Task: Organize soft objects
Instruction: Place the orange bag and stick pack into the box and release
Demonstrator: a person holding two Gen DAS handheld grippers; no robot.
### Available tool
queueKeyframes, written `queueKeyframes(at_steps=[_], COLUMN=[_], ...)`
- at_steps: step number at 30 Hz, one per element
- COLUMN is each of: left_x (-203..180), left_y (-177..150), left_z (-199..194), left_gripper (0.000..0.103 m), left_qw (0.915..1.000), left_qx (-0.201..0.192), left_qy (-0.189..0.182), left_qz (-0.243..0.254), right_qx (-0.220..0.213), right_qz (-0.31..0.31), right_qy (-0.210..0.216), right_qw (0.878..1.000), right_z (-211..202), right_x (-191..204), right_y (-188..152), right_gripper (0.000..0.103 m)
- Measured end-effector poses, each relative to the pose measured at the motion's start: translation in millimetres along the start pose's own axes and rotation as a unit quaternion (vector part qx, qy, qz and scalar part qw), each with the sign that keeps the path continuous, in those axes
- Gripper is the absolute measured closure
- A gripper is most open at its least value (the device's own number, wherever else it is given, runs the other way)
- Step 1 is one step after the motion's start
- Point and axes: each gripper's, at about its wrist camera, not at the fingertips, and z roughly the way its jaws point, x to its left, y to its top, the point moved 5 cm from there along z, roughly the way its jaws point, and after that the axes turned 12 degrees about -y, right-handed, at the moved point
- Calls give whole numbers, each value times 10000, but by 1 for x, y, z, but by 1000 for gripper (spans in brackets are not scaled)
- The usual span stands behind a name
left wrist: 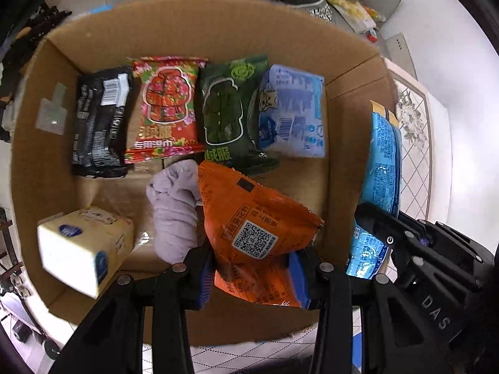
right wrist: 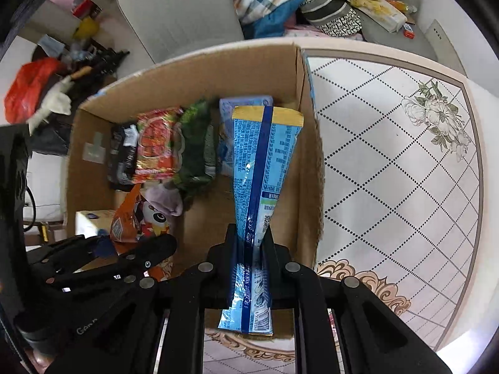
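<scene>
Left cam: left gripper (left wrist: 252,268) is squeezed tight on an orange bag (left wrist: 252,218), held over the cardboard box (left wrist: 218,31) w/ four packs in a row at the back, a gray sock (left wrist: 174,205) & a tissue pack (left wrist: 84,246) inside. Right cam: right gripper (right wrist: 251,246) pinches a blue bag (right wrist: 265,168) standing up over the box's right side, near the wall.

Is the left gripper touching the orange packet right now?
Touching. In the left wrist view, the left gripper has its jaws closed on the lower end of the orange packet, pads pressed against both sides.
</scene>
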Motion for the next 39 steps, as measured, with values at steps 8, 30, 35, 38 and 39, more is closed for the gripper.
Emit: queueKeyframes(at_steps=[8,30,35,38,39], left_x=[8,29,33,36,36], left_y=[6,-25,-30,-35,-37], left_z=[10,-124,-133,-135,-135], left_gripper=[57,2,1,1,1], left_qw=[9996,9826,9770,9756,9754], left_qx=[263,-1573,-1831,-1892,-1904], left_qy=[9,963,1075,1101,1105], left_qz=[-75,207,189,148,146], right_qx=[171,-474,-524,-608,-621], right_qz=[-74,76,153,159,156], right_qy=[-219,-230,-293,-420,-434], right_qw=[9996,9986,9981,9971,9970], right_z=[16,-48,-48,-50,-51], right_x=[1,-9,-9,-9,-9], right_y=[-2,-37,-44,-47,-47], right_gripper=[74,7,0,0,0])
